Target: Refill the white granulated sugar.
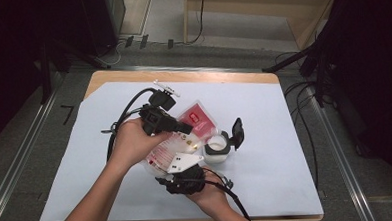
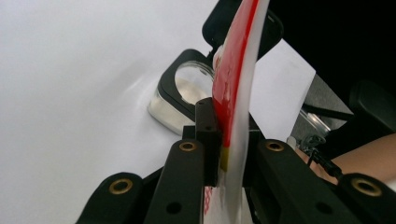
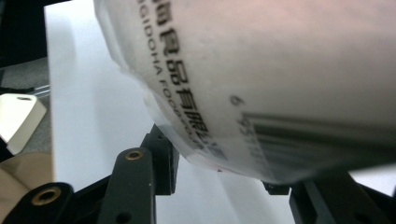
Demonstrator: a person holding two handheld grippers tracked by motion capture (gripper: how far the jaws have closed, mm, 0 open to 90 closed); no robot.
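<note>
i see my left gripper (image 1: 182, 127) clamped on the upper part of a red and white plastic pouch (image 1: 197, 119), held above the white paper-covered table (image 1: 267, 177). my right gripper (image 1: 179, 174) grips, i think, the pouch's lower end. just right of it stands a clear square jar with a black flip lid (image 1: 220, 147), its lid up.

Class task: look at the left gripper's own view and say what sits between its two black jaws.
In the left gripper view, the edge of the red and white pouch stands pinched between the jaws of the left gripper, with the open-lidded jar behind it.
</note>
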